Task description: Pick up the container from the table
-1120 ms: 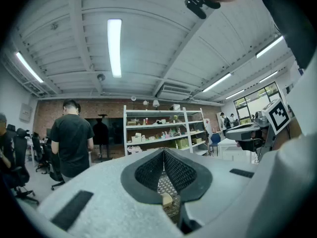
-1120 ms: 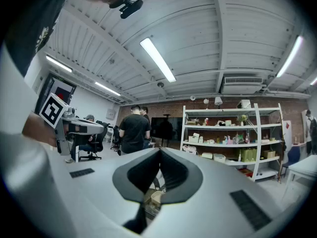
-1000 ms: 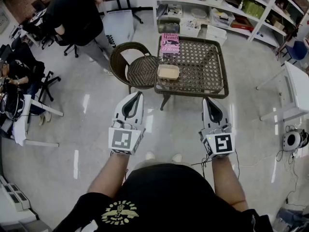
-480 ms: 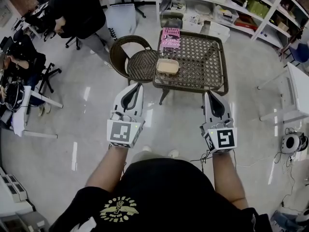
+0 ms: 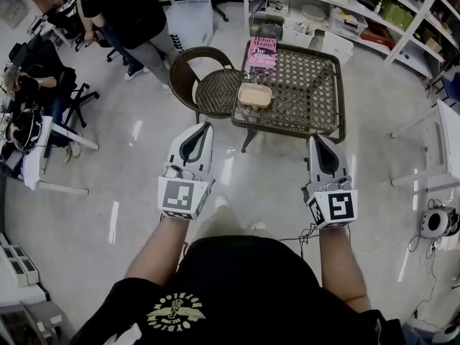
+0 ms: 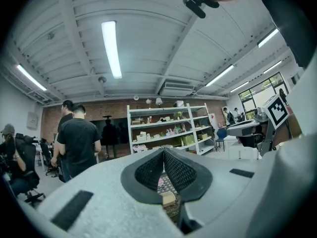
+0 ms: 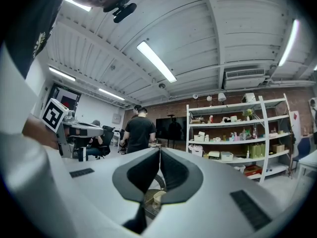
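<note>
Little has moved in 1 second: left hand-held gripper (image 5: 206,128) and right hand-held gripper (image 5: 313,141) stay pressed together, empty, well apart from the container (image 5: 254,95) on the worktop (image 5: 310,92).

Two grippers were in view: one left gripper (image 5: 204,125) and one right gripper (image 5: 314,139). Each carried one marker cube (image 5: 179,197), making two cubes. There was one wicker desk (image 5: 313,92). It held two things: one container (image 5: 254,95) and one book (image 5: 261,53). There was one chair (image 5: 214,92) and one shelf unit (image 6: 166,125). Besides the wearer, the left gripper view showed three people: two standing people (image 6: 79,143) and one seated person (image 6: 15,157).
</note>
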A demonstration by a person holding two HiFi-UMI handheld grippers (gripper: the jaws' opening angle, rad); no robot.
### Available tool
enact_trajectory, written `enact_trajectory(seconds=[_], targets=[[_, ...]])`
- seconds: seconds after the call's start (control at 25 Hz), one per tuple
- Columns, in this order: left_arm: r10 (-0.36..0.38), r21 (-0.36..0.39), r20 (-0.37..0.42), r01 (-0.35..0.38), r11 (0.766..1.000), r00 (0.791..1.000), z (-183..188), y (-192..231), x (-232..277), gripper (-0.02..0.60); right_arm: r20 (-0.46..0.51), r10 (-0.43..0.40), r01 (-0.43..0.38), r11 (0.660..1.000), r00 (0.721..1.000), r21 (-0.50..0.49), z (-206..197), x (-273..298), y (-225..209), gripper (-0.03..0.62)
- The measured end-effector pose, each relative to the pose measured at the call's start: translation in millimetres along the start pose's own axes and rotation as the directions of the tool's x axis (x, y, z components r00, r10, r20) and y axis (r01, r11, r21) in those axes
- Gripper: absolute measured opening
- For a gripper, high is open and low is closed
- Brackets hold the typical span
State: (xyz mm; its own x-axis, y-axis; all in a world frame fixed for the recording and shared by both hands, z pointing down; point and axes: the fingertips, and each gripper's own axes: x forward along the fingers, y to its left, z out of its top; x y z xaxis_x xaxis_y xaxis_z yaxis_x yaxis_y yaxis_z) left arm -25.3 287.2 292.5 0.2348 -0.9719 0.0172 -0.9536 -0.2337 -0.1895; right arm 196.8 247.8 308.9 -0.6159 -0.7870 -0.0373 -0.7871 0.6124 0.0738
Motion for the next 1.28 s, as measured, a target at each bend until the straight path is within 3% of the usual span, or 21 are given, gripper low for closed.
enact_trajectory(seconds=[0.6, 1.12, 1.28], targets=[[-0.046, -0.043, -0.001, 0.045, 0.998, 0.999, -20.5, 53.8, 82.2, 0.009, -0.010, -0.034, 0.034, 0.999, 0.999, 0.013, -11.5, 91.1, -18.3, 0.012], [-0.080, -0.070, -0.052, 0.076, 0.995, 0.995, -42.5, 101.9, 164.5, 0.009, -0.041, -0.075, 0.077, 0.996, 0.996, 0.043, -27.9, 173.7, -40.8, 0.012], [-0.110, -0.074, -0.025, 0.108, 0.991, 0.994, -42.3, 108.9, 181.4, 0.009, -0.047, -0.084, 0.086, 0.995, 0.995, 0.043, -29.7, 191.2, -42.2, 0.012]])
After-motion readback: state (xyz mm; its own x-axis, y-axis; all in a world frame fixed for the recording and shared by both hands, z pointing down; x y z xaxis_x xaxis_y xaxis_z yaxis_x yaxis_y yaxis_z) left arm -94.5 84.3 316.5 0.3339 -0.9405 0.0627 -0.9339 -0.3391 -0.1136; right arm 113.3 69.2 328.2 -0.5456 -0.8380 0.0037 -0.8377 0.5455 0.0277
